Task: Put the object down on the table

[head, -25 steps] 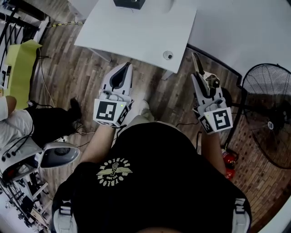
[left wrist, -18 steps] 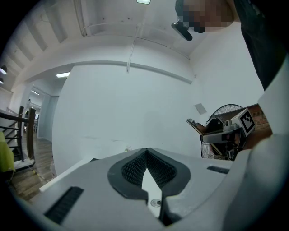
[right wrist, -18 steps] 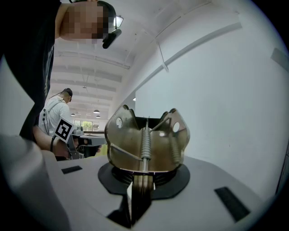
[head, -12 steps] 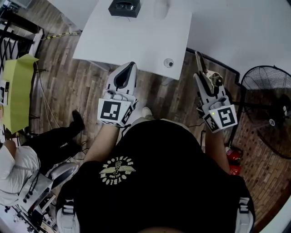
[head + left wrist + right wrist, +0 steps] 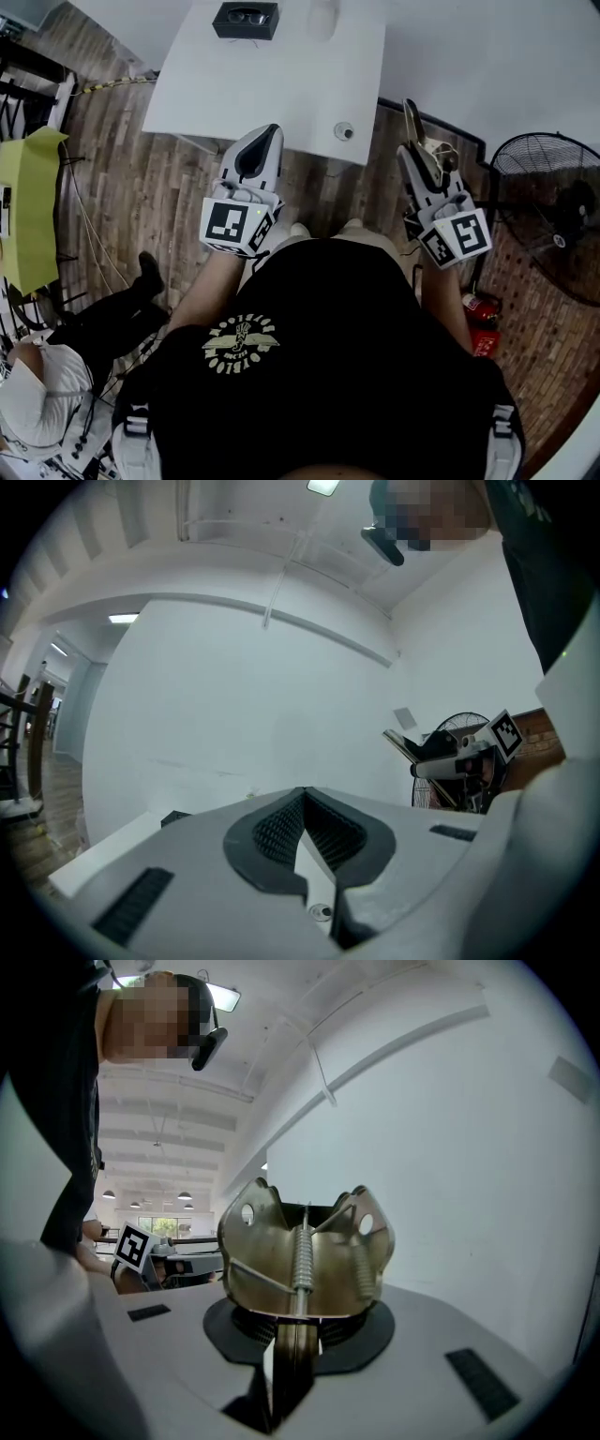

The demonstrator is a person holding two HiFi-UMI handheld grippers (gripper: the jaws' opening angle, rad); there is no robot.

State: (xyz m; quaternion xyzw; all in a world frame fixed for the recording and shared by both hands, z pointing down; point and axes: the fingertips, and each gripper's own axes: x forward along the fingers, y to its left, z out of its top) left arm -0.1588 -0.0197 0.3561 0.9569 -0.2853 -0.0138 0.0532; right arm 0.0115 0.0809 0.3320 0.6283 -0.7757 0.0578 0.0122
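My right gripper is shut on a brass-coloured metal clip with coil springs. The clip's flat stem is pinched between the jaws and its winged head stands above them. In the head view the clip sticks out past the fingertips, over the wooden floor just off the white table's right corner. My left gripper is shut with nothing in it, its tips over the table's near edge. In the left gripper view the left gripper's pads meet at the tip.
A black box lies at the table's far side and a small round fitting near its front corner. A standing fan and a red canister are at the right. Another person sits at the lower left beside a yellow sheet.
The table and its black box have come further into the head view. The person at the left has slid down the frame. Both grippers keep their places and their jaws unchanged.
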